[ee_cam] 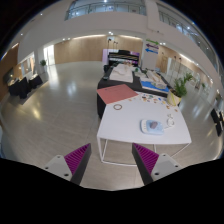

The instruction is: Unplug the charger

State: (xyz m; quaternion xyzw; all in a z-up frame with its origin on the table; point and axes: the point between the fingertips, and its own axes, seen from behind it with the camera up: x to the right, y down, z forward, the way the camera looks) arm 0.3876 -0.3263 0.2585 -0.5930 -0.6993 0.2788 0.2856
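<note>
Wide, pale flooring of a large hall fills most of the frame, with a balcony and windows curving across the top. At the centre right stands a white rectangular table (128, 125), and on it, toward its right half, lies a small white and blue object (151, 126) that may be the charger or its socket block; I cannot tell which from here, and no cable or plug shows. Beyond the table sits a flat pink board (116, 94) on a darker desk (112, 102), with a green potted plant (181, 88) at the right of the frame.

My claw (110, 160) hangs at the lower centre, its fingers wide apart with nothing between them, the magenta pads (77, 157) facing inward. It is well apart from the table.

As I judge it, the step in hand is the approach. To do it well I should carry the claw forward and to the right, keep the small object centred between the fingers, and hold them apart until I can make out the plug body. Then I should grip the plug itself, not the cord, and pull straight along its pins.
</note>
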